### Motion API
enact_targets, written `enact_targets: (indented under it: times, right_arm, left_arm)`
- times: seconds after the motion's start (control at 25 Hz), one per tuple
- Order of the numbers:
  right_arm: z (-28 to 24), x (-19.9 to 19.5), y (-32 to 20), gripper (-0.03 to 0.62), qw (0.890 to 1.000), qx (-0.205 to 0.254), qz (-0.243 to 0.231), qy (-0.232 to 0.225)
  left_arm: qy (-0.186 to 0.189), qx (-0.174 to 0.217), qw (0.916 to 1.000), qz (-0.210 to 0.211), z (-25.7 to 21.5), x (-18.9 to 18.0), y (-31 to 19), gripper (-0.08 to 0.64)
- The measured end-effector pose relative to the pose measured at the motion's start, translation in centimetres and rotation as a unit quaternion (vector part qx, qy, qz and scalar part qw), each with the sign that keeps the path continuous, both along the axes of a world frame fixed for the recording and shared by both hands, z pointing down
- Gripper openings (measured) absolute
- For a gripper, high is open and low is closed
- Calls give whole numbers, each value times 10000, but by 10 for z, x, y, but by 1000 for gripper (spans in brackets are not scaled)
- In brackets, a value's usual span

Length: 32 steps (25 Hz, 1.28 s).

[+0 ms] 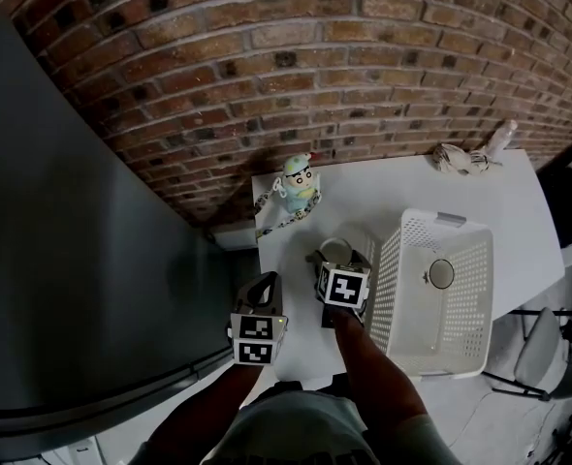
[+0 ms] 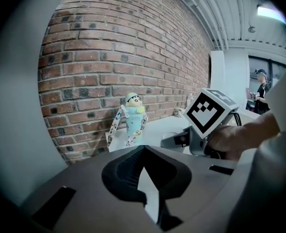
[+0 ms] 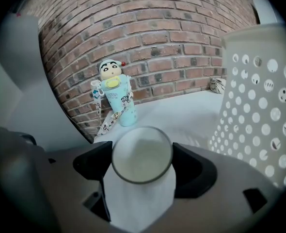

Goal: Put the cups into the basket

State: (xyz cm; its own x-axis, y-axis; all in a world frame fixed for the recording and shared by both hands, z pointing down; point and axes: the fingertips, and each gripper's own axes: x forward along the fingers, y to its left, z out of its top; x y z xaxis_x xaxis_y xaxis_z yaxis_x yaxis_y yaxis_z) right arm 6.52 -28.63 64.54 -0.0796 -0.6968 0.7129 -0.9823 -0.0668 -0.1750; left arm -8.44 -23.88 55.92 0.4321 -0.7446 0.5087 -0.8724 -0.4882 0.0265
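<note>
Cup [image 1: 335, 251] waits beside basket [image 1: 460, 308]
The right tongs [image 3: 142, 165] gape wide around the upright cup on the bench [image 1: 393, 187], not gripping it; the left tongs [image 2: 144, 152] are closed, empty.

Round thing [image 1: 442, 273] in basket [image 1: 391, 289] (perhaps a cup): too small

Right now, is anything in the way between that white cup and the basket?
Nothing visible. The cup stands between the open jaws of the right claw; the basket is beside it, with only its tall wall to clear.
</note>
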Motion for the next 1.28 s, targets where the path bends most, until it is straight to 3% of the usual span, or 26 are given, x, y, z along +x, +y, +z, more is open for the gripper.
enact_targets:
  times: [0.36,0.88,1.04,1.28]
  right_arm:
    - [-21,-3,8,382,9997,156,95,-144]
    - [-148,-11,53,382,9915,1043,115,-763]
    - [-194,3,80,382,9860,1450,243,-792]
    - [-245,54,132,382,9808,1835,523,-411]
  left_arm:
    - [121,11,9999,-55,-8,-4,7,6]
    - [394,152,9989,211,-40,26,21,6]
    - [538,224,9976,380,-52,42,29,6]
    - [716,329,9928,898,-69,90,45,6]
